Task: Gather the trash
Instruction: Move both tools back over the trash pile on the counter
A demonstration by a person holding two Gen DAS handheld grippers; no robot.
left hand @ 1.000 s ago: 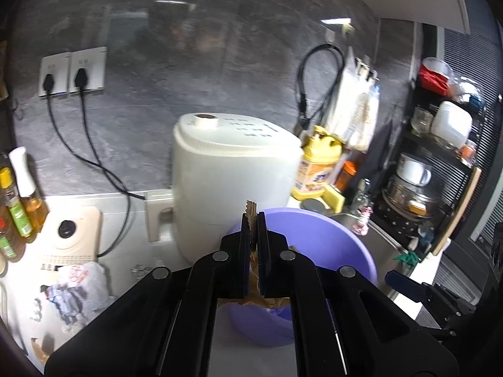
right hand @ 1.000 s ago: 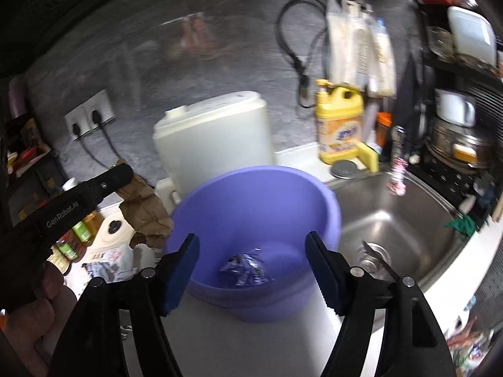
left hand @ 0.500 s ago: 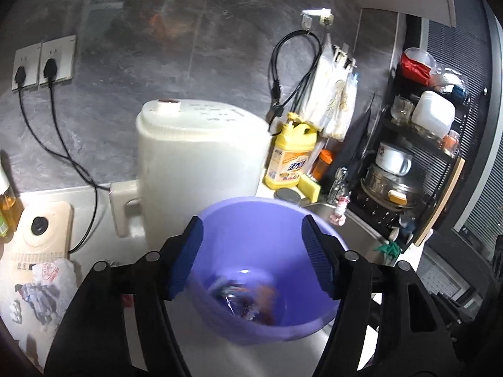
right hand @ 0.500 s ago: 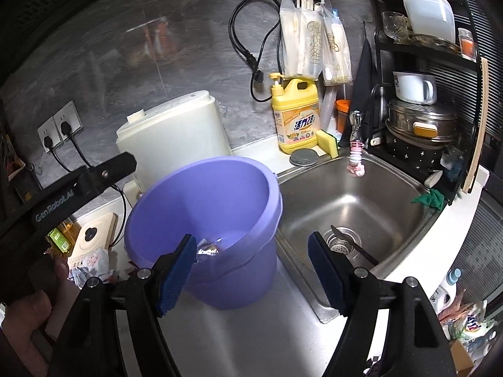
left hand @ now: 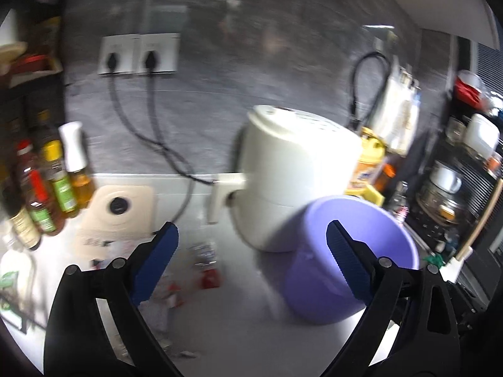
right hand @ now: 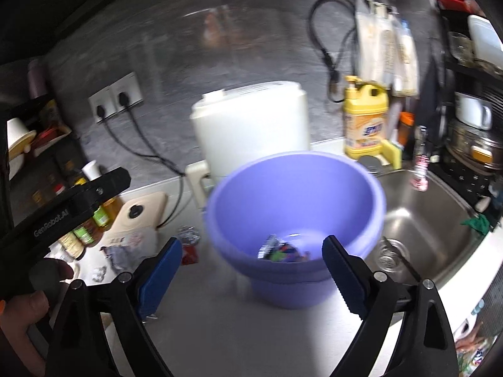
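A purple plastic bucket stands on the counter beside the sink and shows at the right of the left wrist view. Crumpled wrappers lie at its bottom. My left gripper is open and empty above the counter, left of the bucket. Loose trash lies on the counter below it: a red scrap, a silvery wrapper and blurred paper bits. My right gripper is open and empty, in front of the bucket. The left gripper's body shows at the right wrist view's left edge.
A white appliance stands behind the bucket, plugged into wall sockets. Sauce bottles line the far left. A beige board lies on the counter. The steel sink is right of the bucket, with a yellow detergent bottle behind it.
My left gripper opened and dropped the brown paper into the bucket, then swung left toward the trash on the counter. The right gripper stayed open and shifted its view around the bucket.
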